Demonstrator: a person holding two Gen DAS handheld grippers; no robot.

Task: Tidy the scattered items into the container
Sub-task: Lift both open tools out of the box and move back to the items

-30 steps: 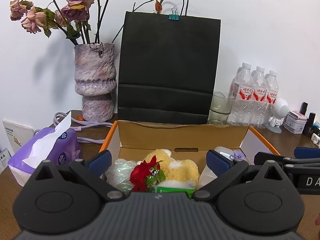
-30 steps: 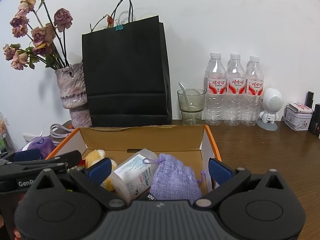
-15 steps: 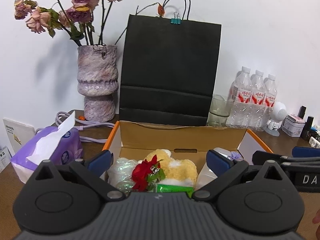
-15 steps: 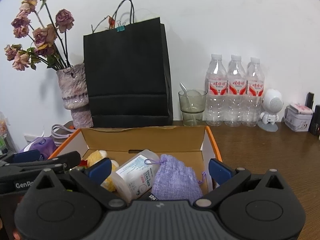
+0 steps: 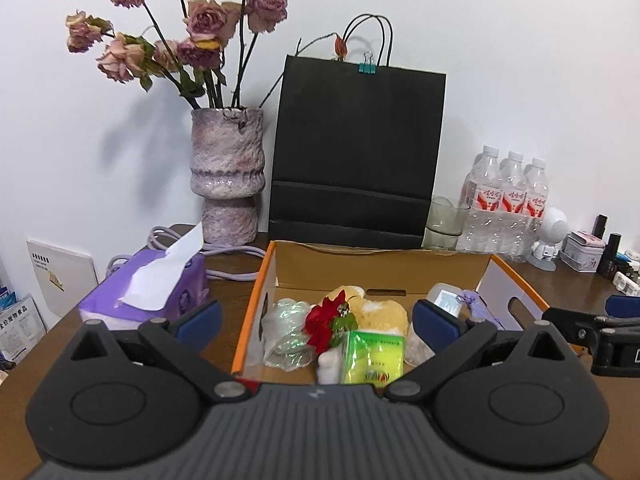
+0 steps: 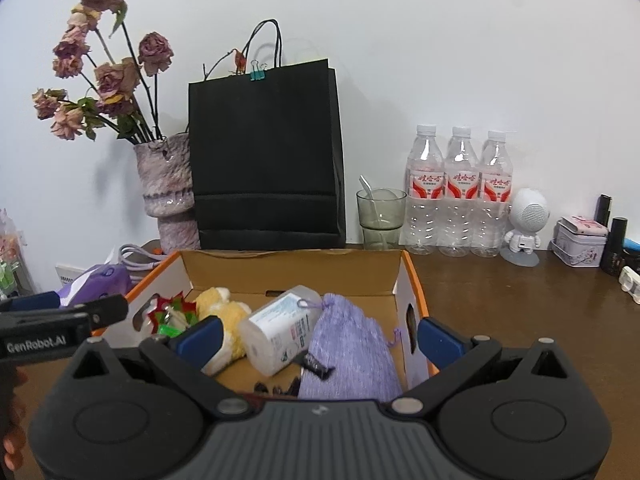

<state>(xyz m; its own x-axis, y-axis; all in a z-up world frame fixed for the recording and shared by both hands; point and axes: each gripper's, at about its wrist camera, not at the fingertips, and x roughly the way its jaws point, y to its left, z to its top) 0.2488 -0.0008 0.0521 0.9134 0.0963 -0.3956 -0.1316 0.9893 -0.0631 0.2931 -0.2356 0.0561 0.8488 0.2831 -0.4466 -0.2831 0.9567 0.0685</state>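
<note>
Cardboard box (image 5: 384, 270), perhaps knitted pouch (image 6: 350, 354)

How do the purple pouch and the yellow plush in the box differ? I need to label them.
The purple pouch is knitted lavender cloth with a drawstring; the yellow plush is fluffy and yellow. The pouch lies at the box's right side, the plush nearer the middle, with a white bottle between them. Both are soft and lie inside the box.
</note>
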